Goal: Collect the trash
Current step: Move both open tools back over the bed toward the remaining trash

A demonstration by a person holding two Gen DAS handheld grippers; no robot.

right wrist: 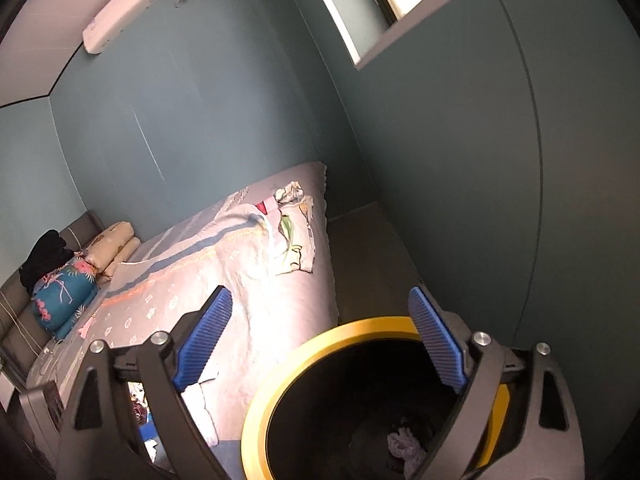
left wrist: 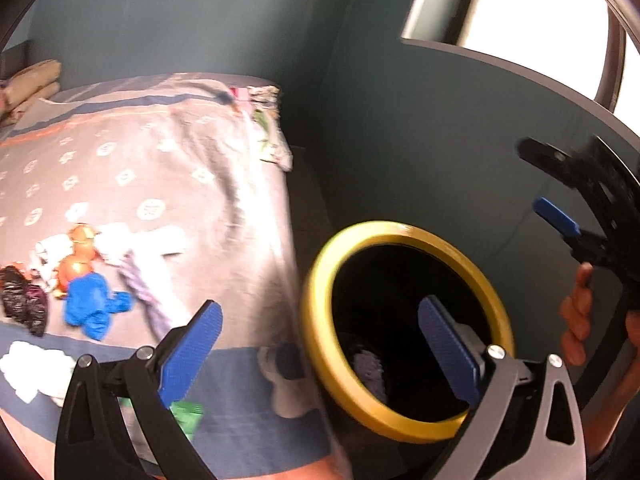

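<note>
A black bin with a yellow rim (left wrist: pixel 320 344) stands beside the bed; it also shows in the right wrist view (right wrist: pixel 256 412). A crumpled purple scrap (right wrist: pixel 404 446) lies at its bottom. On the bedspread lies trash: a blue wad (left wrist: pixel 94 306), black wads (left wrist: pixel 22 298), orange pieces (left wrist: pixel 76 264), white tissues (left wrist: pixel 34 368) and a green scrap (left wrist: pixel 186 416). My left gripper (left wrist: pixel 320 344) is open and empty, between the bed edge and the bin mouth. My right gripper (right wrist: pixel 324 340) is open and empty above the bin; it also shows at the right in the left wrist view (left wrist: pixel 560 220).
The bed (right wrist: pixel 168 292) has a grey patterned spread, pillows (right wrist: pixel 64 284) at its head and folded cloth (right wrist: pixel 292 236) near the far edge. Teal walls close in behind and to the right. A narrow floor strip (right wrist: pixel 368 264) runs between bed and wall.
</note>
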